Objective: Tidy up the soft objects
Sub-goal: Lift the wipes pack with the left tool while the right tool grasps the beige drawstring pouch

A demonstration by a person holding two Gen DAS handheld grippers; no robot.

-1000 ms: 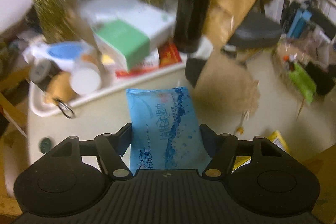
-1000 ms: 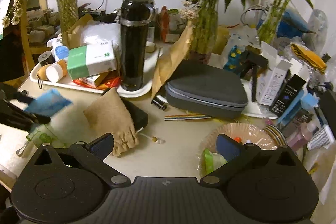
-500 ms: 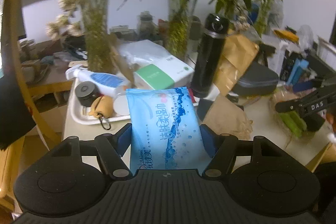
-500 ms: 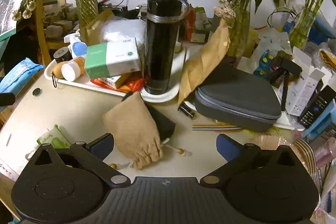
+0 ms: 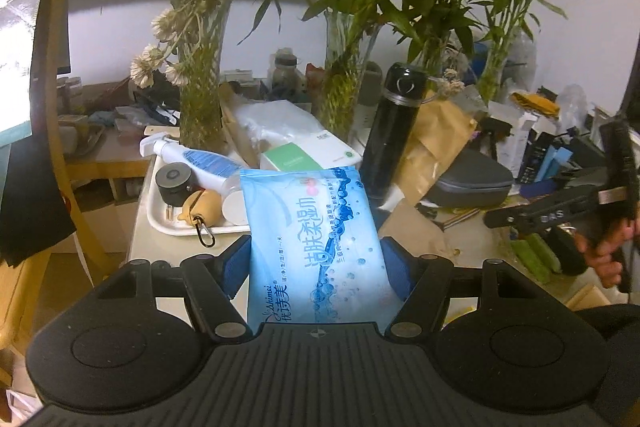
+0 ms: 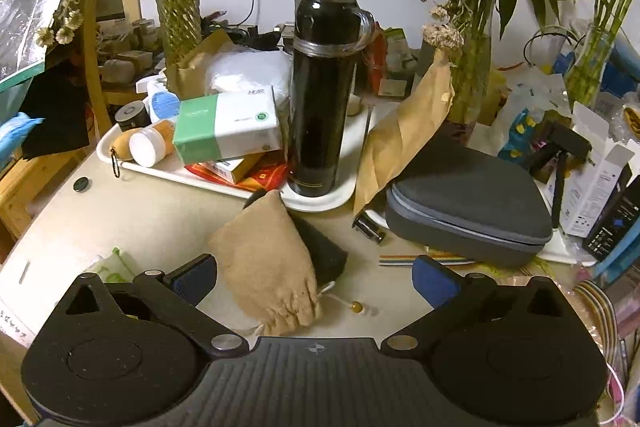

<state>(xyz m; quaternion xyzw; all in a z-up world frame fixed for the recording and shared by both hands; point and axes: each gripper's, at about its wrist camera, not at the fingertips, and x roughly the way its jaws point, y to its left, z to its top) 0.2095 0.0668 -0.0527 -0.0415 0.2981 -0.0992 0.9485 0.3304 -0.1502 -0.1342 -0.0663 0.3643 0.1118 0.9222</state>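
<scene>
A blue wet wipes pack stands upright between the blue pads of my left gripper, which is shut on it and holds it in the air in front of the table. The same pack shows as a blue blur at the far left edge of the right wrist view. A tan drawstring pouch lies on the table, partly over a black object. My right gripper hangs open just above the pouch, its pads apart on either side of it. A hand holds that gripper.
A white tray carries a black flask, a green-and-white tissue box, bottles and small boxes. A grey zip case and a brown paper bag lie to the right. Glass vases with bamboo line the back. A green packet lies front left.
My left gripper has risen and pulled back from the table with the wipes pack still in it. The right gripper has shifted over the tan pouch, which now sits between its fingers.
</scene>
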